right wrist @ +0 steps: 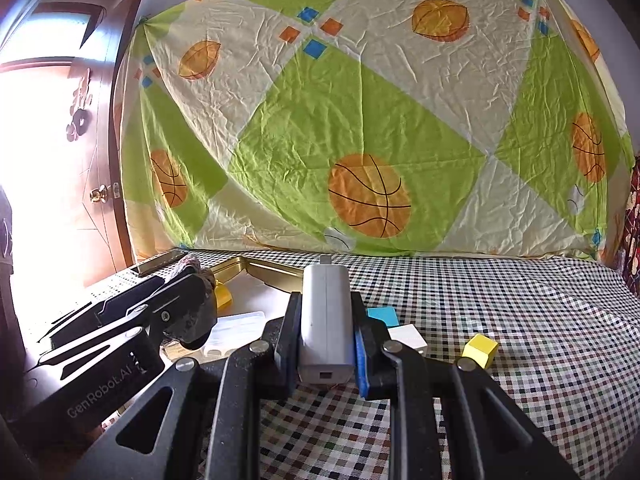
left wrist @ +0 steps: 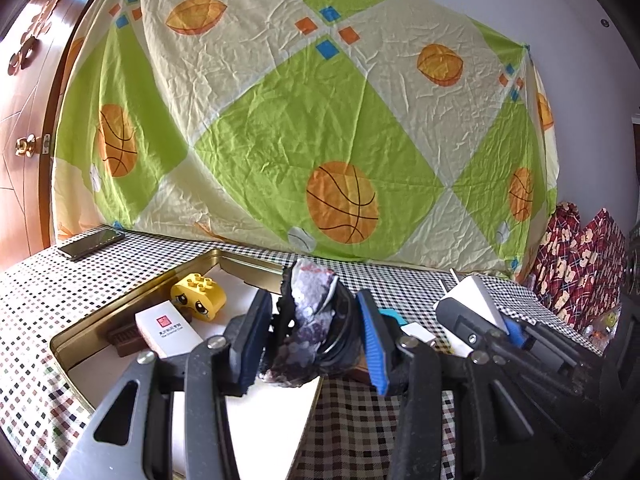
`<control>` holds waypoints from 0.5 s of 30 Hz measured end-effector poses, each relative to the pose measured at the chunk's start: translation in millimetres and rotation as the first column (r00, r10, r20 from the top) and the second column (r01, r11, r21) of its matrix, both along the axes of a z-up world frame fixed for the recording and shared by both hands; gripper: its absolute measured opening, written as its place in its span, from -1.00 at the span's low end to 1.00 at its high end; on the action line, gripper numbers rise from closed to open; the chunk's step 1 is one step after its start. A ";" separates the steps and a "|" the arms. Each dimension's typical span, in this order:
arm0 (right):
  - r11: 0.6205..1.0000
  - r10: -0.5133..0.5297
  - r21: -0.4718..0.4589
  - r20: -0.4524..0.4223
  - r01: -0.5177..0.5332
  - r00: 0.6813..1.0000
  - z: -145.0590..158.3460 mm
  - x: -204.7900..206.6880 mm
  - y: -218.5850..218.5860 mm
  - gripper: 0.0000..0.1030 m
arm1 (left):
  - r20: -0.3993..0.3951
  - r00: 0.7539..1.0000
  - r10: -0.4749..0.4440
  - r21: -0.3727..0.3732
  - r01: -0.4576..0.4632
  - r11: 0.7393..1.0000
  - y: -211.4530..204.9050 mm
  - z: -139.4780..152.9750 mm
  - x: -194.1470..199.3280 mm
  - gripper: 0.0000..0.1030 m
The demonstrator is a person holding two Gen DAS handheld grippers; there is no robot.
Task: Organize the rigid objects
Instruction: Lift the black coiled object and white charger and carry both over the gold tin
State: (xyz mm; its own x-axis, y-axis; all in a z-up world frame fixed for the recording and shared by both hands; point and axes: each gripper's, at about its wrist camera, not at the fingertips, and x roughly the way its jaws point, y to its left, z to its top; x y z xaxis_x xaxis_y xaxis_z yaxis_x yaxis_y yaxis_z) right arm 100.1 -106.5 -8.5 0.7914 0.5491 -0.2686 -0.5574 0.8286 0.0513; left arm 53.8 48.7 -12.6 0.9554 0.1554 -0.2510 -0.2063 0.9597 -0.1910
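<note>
sheet (left wrist: 312, 120): lime-green and cream diamonds, orange basketballs, small blue and orange squares
tablecloth (right wrist: 500, 320): fine check, white with black, brown and green
tray (left wrist: 132, 296): gold rim, white floor
toy brick (left wrist: 199, 296): yellow, cartoon eyes
card box (left wrist: 168, 334): white, red stamp
sequin piece (left wrist: 308, 328): silver-purple over black
charger (right wrist: 327, 320): pale grey
cubes: blue (right wrist: 383, 316), white (right wrist: 408, 338), yellow (right wrist: 480, 350)
pads (left wrist: 372, 344): blue
door (left wrist: 20, 120): reddish-brown wood, brass knob
</note>
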 end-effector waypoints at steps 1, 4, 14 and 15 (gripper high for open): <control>1.000 0.003 -0.001 0.000 -0.003 1.000 0.3 -0.3 1.4 -0.54 | 0.001 1.000 -0.001 -0.002 0.001 1.000 0.6 0.2 -0.6 -0.17; 1.000 0.012 0.005 0.005 -0.012 1.000 1.4 -2.5 3.8 -0.54 | 0.005 1.000 0.001 0.002 -0.001 1.000 3.4 0.6 -4.2 -0.17; 0.998 0.058 -0.013 0.039 -0.057 0.998 3.9 -14.5 21.5 -0.54 | 0.006 1.000 0.009 -0.024 -0.009 1.000 20.2 -0.4 -12.3 -0.17; 0.998 0.065 -0.015 0.040 -0.064 0.997 3.9 -15.6 23.5 -0.54 | 0.006 1.000 0.012 -0.022 -0.012 1.000 21.5 -0.4 -13.3 -0.17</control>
